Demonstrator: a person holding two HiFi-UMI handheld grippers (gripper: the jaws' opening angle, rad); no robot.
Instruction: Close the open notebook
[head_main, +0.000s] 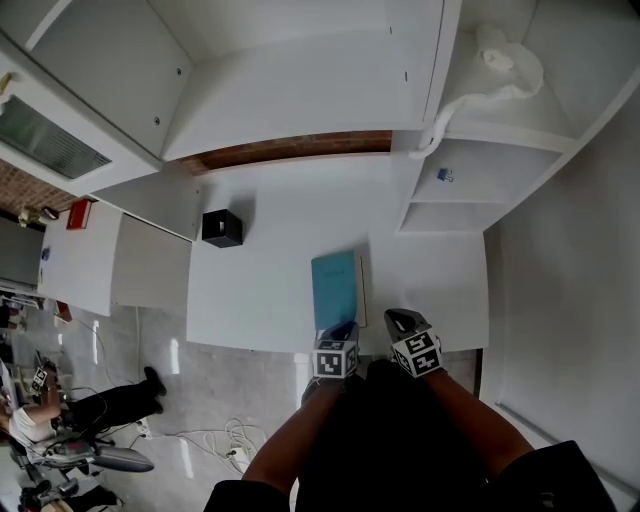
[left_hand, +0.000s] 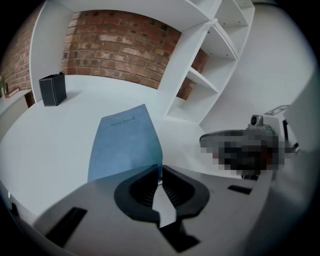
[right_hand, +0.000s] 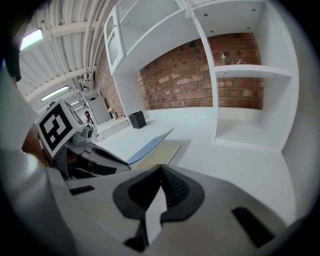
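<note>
A blue notebook (head_main: 334, 288) lies on the white desk (head_main: 260, 290), close to its front edge. Its blue cover (left_hand: 125, 142) is raised off the cream page (right_hand: 160, 152) beneath it. That cover (right_hand: 150, 141) slopes down towards the far end. My left gripper (head_main: 345, 328) is at the notebook's near edge, and the cover's near corner runs in between its nearly closed jaws (left_hand: 160, 172). Just right of the notebook my right gripper (head_main: 396, 318) is over the desk, shut with nothing in its jaws (right_hand: 161, 170).
A black box (head_main: 222, 227) stands at the back left of the desk. White shelf compartments (head_main: 470, 170) rise on the right, with a brick wall (left_hand: 115, 47) behind. The desk's front edge (head_main: 250, 349) is right under the grippers. A person and cables are on the floor at the lower left.
</note>
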